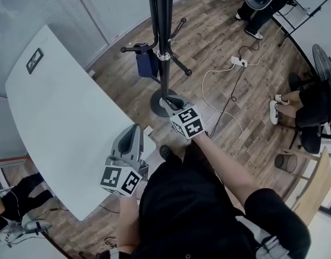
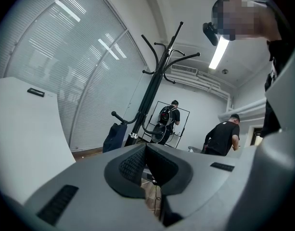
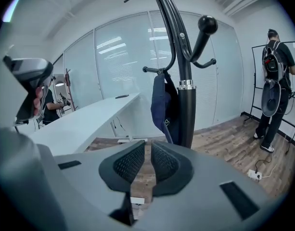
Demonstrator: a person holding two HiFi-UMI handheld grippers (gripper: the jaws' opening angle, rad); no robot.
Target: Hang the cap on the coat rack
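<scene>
Left tongs (image 2: 146, 150) are pressed together with nothing between the pads. Right tongs (image 3: 148, 148) stand at a narrow slit, likewise empty, aimed at 12 o'clock toward the pole. The white counter (image 1: 57, 117) runs off toward 9 o'clock with only a small dark object far along it.

Beyond the right tongs stands the black coat rack (image 1: 162, 36). The navy cap (image 3: 160, 105) hangs from a low hook at the pole's 9 o'clock side, draped limp against it, so the hanging looks done.

It likely handles light and soft – a floppy cloth crown and a stiffer brim. If it needs reseating, the brim edge looks the surest hold – thin fabric alone could slip or bunch.
</scene>
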